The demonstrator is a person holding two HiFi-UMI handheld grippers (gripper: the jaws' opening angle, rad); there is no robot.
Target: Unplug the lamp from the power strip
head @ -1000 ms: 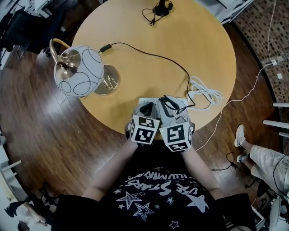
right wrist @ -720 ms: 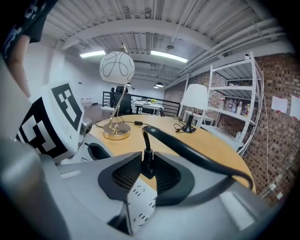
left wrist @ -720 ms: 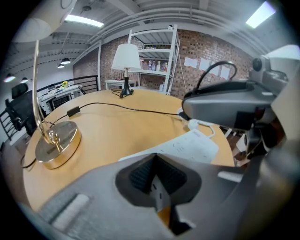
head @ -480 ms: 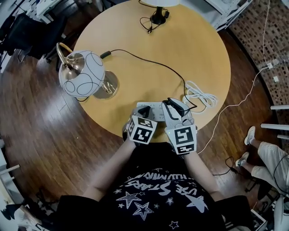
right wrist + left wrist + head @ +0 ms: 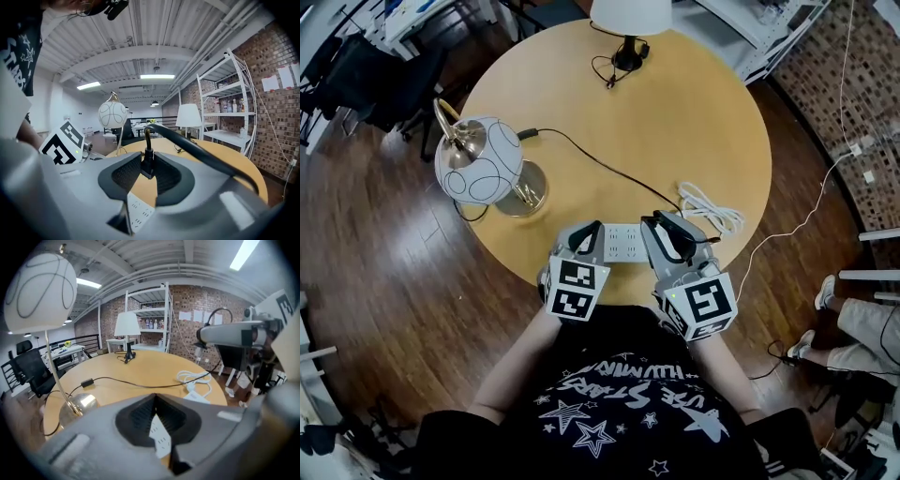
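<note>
Head view: a white power strip (image 5: 624,243) lies near the round table's (image 5: 675,112) front edge. Left gripper view: the left gripper (image 5: 153,397) is pinched together, empty. Right gripper view: the right gripper (image 5: 148,171) clamps the lamp's small black plug (image 5: 147,164), clear above the strip, its cord (image 5: 195,144) arching away.

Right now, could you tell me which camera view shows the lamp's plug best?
The right gripper view: the black plug stands close up, pinched in the jaws of the right gripper, clear of the power strip. The left gripper view shows only its cord on the table; in the head view that gripper covers the plug.
</note>
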